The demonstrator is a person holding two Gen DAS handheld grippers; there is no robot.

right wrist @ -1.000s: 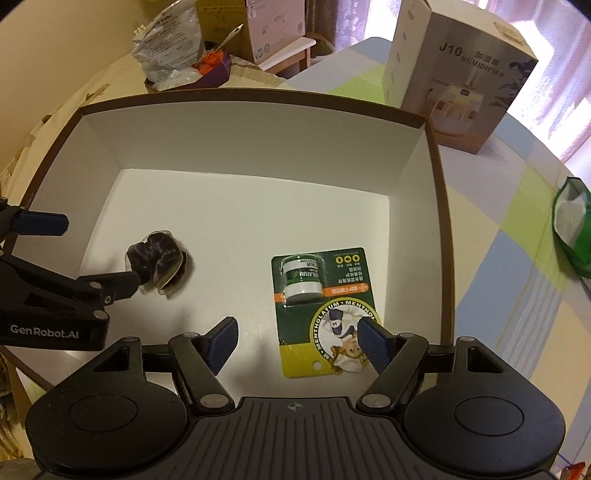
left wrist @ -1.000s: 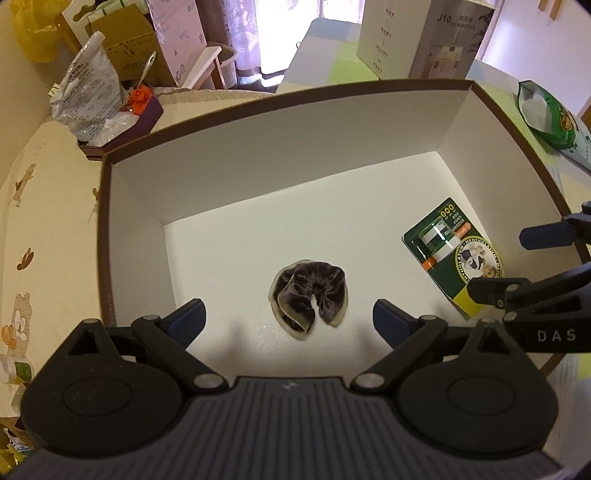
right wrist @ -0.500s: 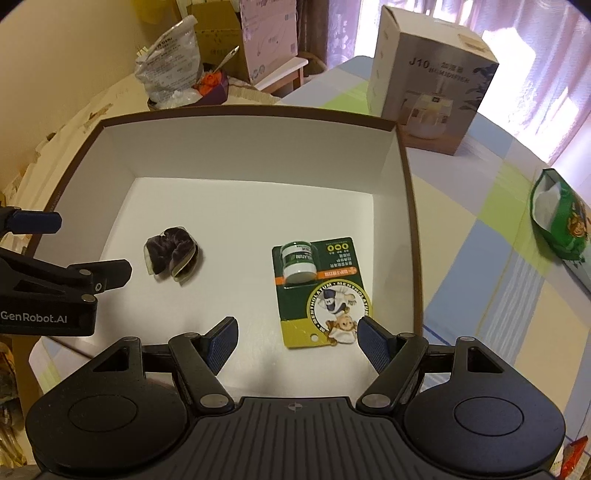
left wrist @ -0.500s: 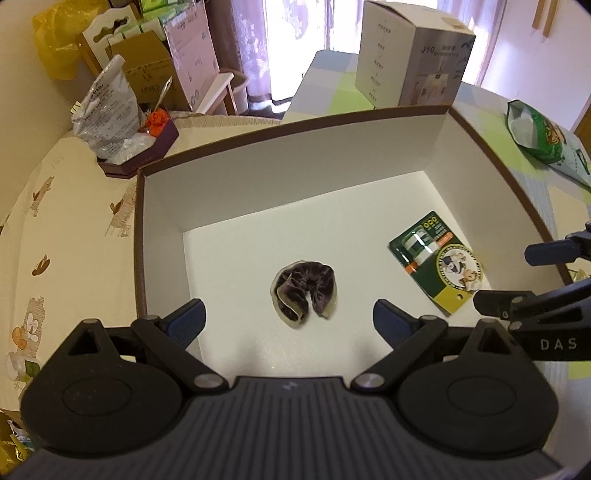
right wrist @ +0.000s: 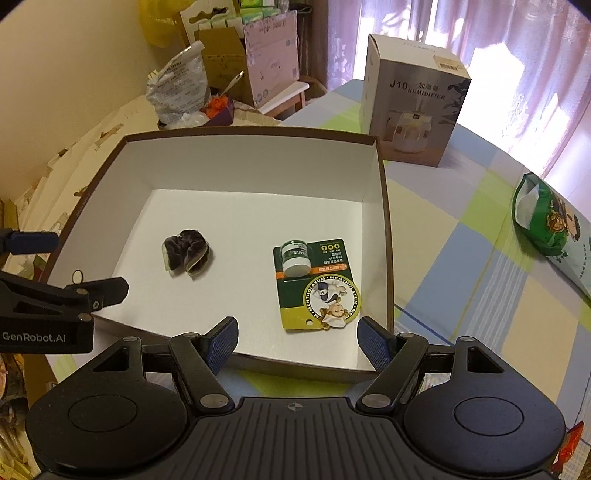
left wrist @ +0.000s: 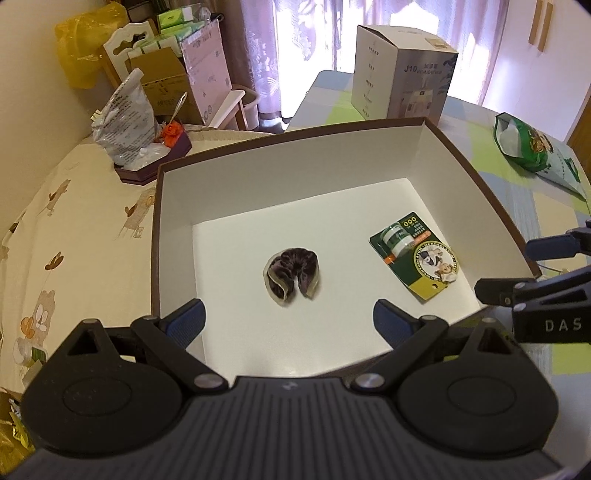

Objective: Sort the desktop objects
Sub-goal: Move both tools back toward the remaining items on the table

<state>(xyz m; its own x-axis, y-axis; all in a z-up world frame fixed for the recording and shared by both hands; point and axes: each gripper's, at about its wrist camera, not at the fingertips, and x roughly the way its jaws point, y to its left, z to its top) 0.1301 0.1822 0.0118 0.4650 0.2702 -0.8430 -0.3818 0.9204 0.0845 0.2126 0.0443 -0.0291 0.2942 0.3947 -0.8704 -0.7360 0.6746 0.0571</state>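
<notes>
My left gripper (left wrist: 288,325) and right gripper (right wrist: 297,343) both gape, holding nothing, above the white box (right wrist: 382,229). Inside lie the dark scrunchie (left wrist: 293,275) and, apart, the balm card (right wrist: 317,284). The checked tablecloth (right wrist: 461,280) carries a humidifier carton (right wrist: 413,107) near bright curtains (right wrist: 517,33).

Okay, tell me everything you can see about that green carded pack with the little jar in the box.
The green pack is a flat card lying face up on the white floor of the brown-rimmed box, near its right wall. A small white jar with a green band sits under a clear blister at the card's far end. Below it run an orange strip and a round Mentholatum emblem with a cartoon figure; the near end is yellow-green with a hang hole. Nothing else touches it; the dark scrunchie lies apart to its left.
</notes>
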